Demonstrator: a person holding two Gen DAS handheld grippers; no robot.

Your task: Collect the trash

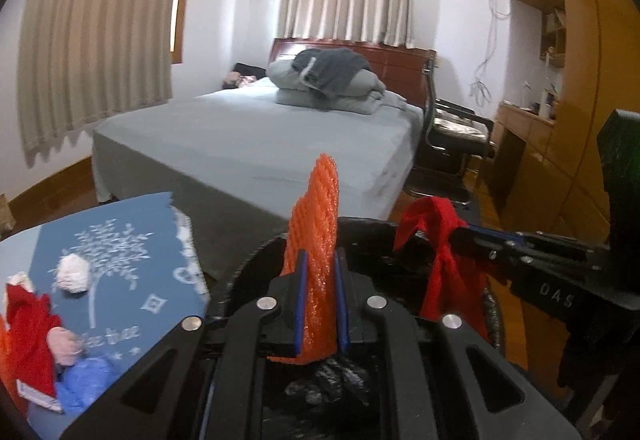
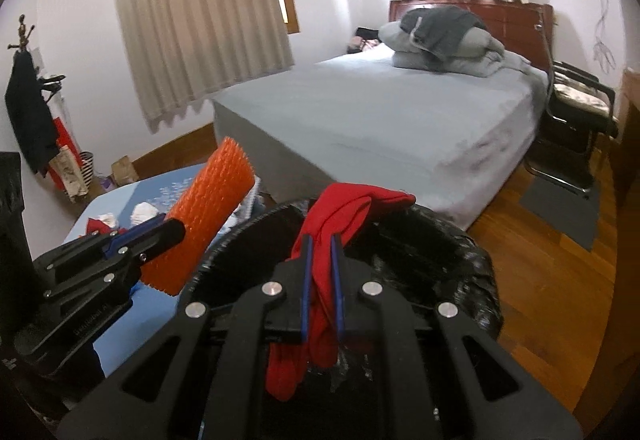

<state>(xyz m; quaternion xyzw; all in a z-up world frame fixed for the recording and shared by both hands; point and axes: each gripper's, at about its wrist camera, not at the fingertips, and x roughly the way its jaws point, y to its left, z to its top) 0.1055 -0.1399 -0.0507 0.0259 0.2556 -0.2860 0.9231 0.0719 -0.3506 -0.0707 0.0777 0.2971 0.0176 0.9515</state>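
**Trash held over bin, release pending**

Trash items are clamped in both grippers above the black-lined trash bin (image 2: 448,252). The left gripper (image 1: 320,300) is closed on an orange foam net (image 1: 316,240), which stands upright between its blue pads. The right gripper (image 2: 322,288) is closed on a red crumpled wrapper (image 2: 340,216) that droops below the jaws toward the bin's mouth.

Step in hand, as judged: deposit. Both pieces appear positioned at or over the bin opening. The next move calls for opening each gripper so the piece falls inside the liner; the foam net sits near the bin's left rim, so it may need shifting further inward before release.

Just left of the bin, a blue printed mat (image 1: 120,260) covers a small table and carries remaining trash: a white crumpled tissue (image 1: 73,274), a red wrapper (image 1: 32,340), a pink scrap (image 1: 64,346) and a blue scrap (image 1: 86,384). These are presumably the next pickups.

Legible writing: "DAS" embossed on the right gripper's body in the left wrist view. The white lettering on the mat is too blurred to read.

Beyond lies a bed (image 1: 260,144) with folded bedding.
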